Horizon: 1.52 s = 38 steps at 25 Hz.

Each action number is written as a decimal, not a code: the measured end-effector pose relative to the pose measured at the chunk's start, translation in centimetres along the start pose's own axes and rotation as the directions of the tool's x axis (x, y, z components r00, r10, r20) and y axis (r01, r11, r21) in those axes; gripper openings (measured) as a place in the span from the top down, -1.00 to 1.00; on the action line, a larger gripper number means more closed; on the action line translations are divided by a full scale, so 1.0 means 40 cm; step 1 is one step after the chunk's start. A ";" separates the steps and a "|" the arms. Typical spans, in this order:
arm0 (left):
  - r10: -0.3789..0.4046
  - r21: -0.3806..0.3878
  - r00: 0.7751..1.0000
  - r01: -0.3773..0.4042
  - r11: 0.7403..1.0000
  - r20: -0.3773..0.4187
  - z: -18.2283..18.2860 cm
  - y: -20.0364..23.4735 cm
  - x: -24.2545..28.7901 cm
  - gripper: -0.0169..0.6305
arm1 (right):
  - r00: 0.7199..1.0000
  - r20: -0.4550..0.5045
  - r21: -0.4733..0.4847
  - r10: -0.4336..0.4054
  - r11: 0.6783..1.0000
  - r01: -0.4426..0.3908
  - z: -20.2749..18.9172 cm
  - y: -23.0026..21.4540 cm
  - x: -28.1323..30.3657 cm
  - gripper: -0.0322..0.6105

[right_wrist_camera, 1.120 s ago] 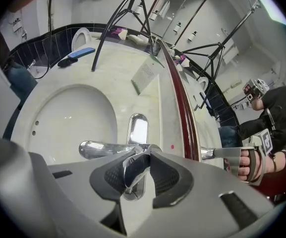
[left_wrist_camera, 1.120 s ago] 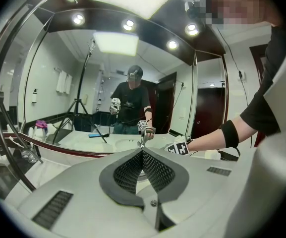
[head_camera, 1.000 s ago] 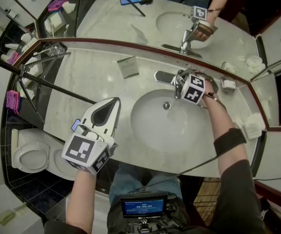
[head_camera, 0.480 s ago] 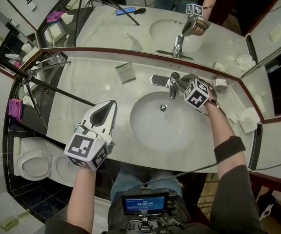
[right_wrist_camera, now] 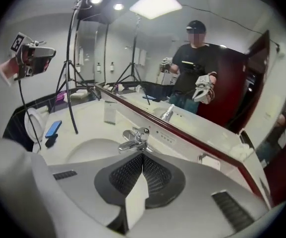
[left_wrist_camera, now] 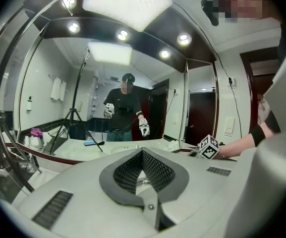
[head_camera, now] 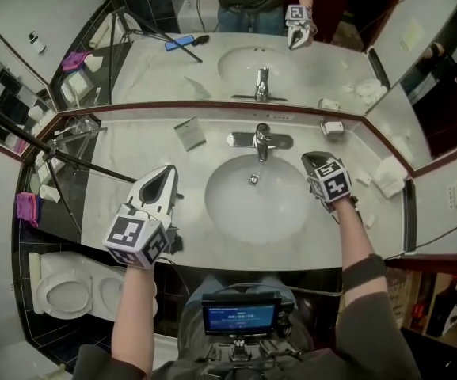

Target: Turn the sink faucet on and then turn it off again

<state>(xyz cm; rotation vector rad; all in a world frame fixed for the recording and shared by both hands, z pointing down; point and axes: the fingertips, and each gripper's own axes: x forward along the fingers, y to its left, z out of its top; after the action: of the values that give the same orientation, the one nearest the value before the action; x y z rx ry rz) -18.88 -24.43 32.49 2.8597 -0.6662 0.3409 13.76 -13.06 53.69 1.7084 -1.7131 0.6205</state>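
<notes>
The chrome faucet (head_camera: 261, 141) stands behind the white oval sink (head_camera: 222, 220); no water shows. My right gripper (head_camera: 311, 159) hovers to the right of the faucet, apart from it, over the sink's right rim. Its jaws have just been closing and meet with nothing between them (right_wrist_camera: 143, 156); the faucet (right_wrist_camera: 134, 139) lies just beyond the tips. My left gripper (head_camera: 165, 172) hangs over the counter left of the sink, shut and empty (left_wrist_camera: 143, 152). The right gripper's marker cube (left_wrist_camera: 208, 147) shows in the left gripper view.
A tripod leg (head_camera: 85, 161) crosses the counter at the left. A small card (head_camera: 189, 133) lies left of the faucet and a soap dish (head_camera: 334, 127) right of it. Folded cloths (head_camera: 388, 176) sit far right. A mirror backs the counter; a toilet (head_camera: 62, 287) is lower left.
My right gripper came off the faucet, moved right and toward the counter's front, rolled, and its jaws closed. The left gripper rose slightly.
</notes>
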 end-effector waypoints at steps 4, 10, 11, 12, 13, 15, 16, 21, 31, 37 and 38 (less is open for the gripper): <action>-0.015 0.009 1.000 0.015 1.000 -0.002 0.000 0.002 0.006 0.95 | 0.998 0.040 0.251 -0.056 0.967 0.044 -0.120 0.005 -0.073 0.84; -0.031 0.008 0.999 0.031 0.999 0.006 0.003 -0.005 0.032 0.95 | 0.983 0.050 0.517 -0.179 0.847 0.128 -0.294 0.001 -0.155 0.84; -0.029 0.004 1.000 0.029 1.000 0.009 0.003 -0.002 0.034 0.95 | 0.980 0.045 0.552 -0.194 0.823 0.137 -0.325 0.003 -0.167 0.84; -0.028 0.001 1.000 0.028 1.000 0.011 0.005 0.000 0.036 0.95 | 0.978 0.040 0.582 -0.206 0.801 0.145 -0.356 0.006 -0.177 0.84; -0.028 -0.001 1.000 0.028 1.000 0.011 0.008 0.000 0.038 0.95 | 0.976 0.033 0.605 -0.215 0.782 0.151 -0.384 0.008 -0.186 0.84; -0.030 -0.001 0.999 0.030 1.000 0.012 0.010 0.000 0.043 0.95 | 0.973 0.016 0.634 -0.229 0.755 0.167 -0.432 0.010 -0.202 0.84; -0.032 0.001 0.999 0.032 0.999 0.013 0.008 -0.001 0.045 0.95 | 0.972 0.008 0.647 -0.236 0.743 0.175 -0.453 0.011 -0.209 0.84; -0.043 -0.009 0.999 0.043 0.999 0.018 0.001 -0.011 0.051 0.95 | 0.962 -0.018 0.716 -0.271 0.668 0.202 -0.528 0.011 -0.242 0.84; -0.031 -0.001 0.999 0.031 1.000 0.016 -0.014 -0.018 0.039 0.95 | 0.962 -0.027 0.733 -0.273 0.649 0.205 -0.579 0.015 -0.254 0.84; -0.032 0.003 0.999 0.032 0.999 0.013 -0.005 -0.021 0.038 0.95 | 0.965 -0.019 0.743 -0.263 0.642 0.190 -0.580 0.030 -0.243 0.84; -0.030 0.000 0.999 0.030 1.000 0.016 -0.006 -0.020 0.040 0.95 | 0.966 -0.014 0.743 -0.259 0.644 0.183 -0.574 0.032 -0.239 0.83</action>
<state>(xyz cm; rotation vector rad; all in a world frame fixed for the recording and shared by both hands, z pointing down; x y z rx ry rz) -17.18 -24.33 33.04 2.8724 -0.6253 0.3133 14.53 10.12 62.78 2.4950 -1.3299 1.2611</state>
